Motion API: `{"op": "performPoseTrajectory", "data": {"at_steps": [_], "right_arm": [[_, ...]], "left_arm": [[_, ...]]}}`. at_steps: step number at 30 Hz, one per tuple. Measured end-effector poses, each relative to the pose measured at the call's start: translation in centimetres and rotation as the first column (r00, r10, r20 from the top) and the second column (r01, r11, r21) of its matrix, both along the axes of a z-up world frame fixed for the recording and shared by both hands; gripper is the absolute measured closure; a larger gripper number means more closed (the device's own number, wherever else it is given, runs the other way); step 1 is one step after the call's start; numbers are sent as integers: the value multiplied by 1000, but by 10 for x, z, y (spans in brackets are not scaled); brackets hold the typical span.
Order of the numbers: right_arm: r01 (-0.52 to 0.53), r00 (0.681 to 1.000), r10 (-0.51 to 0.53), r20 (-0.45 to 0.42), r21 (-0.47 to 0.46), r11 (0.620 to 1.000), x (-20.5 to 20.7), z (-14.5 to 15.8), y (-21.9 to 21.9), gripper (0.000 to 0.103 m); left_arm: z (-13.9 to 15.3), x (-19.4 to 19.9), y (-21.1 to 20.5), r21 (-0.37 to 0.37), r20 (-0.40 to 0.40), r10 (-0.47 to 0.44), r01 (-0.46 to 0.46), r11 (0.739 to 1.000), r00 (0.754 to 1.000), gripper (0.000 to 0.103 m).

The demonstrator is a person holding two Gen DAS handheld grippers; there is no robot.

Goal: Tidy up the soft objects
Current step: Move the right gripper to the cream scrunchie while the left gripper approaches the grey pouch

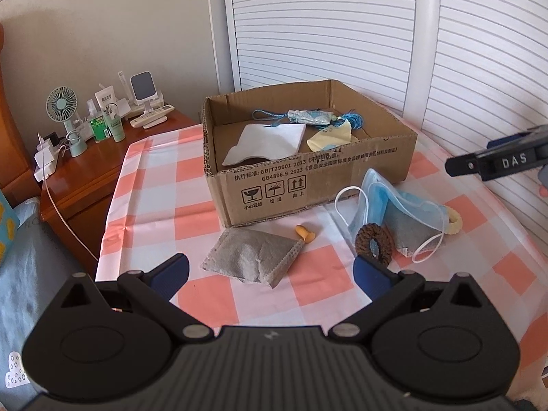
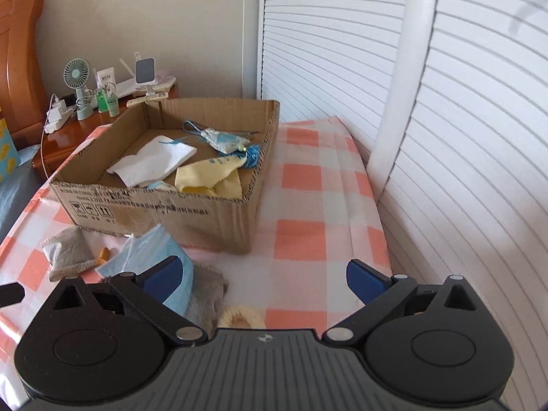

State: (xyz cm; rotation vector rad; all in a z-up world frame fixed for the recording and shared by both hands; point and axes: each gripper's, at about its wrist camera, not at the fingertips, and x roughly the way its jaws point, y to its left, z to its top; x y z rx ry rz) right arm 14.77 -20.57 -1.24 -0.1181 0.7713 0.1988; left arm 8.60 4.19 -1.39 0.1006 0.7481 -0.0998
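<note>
Facing the left hand-held gripper (image 1: 270,274): its fingers are spread wide and hold nothing; the grey pouch (image 1: 251,257) lies just ahead, between the blue pads (image 1: 173,272), on the checked cloth (image 1: 191,212).
Pouch axis: its long side runs roughly left to right across the gripper's line, one corner pointing toward the box, so the jaws would close along its length unless the wrist turns.
Nearer hand: the left, by my reading; the right hand-held gripper (image 2: 263,274) is also spread and empty, hovering over bare cloth to the right of the pile.
Pouch material: grey nonwoven fabric, slack and creased, with a crimped seam along one edge; likely to sag when lifted.
Small orange piece (image 1: 304,233): smooth and mushroom-shaped, possibly an earplug, just beside the pouch's far corner.
Brown hair tie (image 1: 373,246): a fuzzy ring lying against the face mask (image 1: 404,205), right of the pouch.
Face mask: thin pale-blue pleated sheet with white ear loops, draped over a second grey pouch (image 1: 411,229); a pale yellow hair tie (image 1: 453,222) peeks out behind.
Cardboard box (image 1: 308,185): open-topped and corrugated, beyond the pouch, already holding a white cloth (image 1: 267,142), a yellow cloth (image 1: 328,138) and a blue tasselled sachet (image 1: 308,116).
</note>
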Motion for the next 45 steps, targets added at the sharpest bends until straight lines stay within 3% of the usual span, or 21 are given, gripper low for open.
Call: {"op": "performPoseTrajectory", "data": {"at_steps": [8,16,25,31,45], "right_arm": [[55,992,-59,-111,-39,998,-17,-47,-18,0],[37,992,-51,-113,-122,992,-19,-69,-7,0],[34,993,-40,-112,-54,998,-10,-74,-8,0],[36,994,-40,-106,-41,999,-10,-75,-9,0],[44,995,-47,-93,-39,998,-12,-76,-9,0]], "left_arm": [[-7,6,-7,3,-27,-16,16,1000,1000,1],[-20,16,-13,22,-75,-25,27,999,997,1],[-46,32,1,37,-165,-16,22,999,986,1],[-65,47,23,-36,-258,6,-16,999,966,0],[-70,70,39,-46,-214,-89,81,996,973,0]]}}
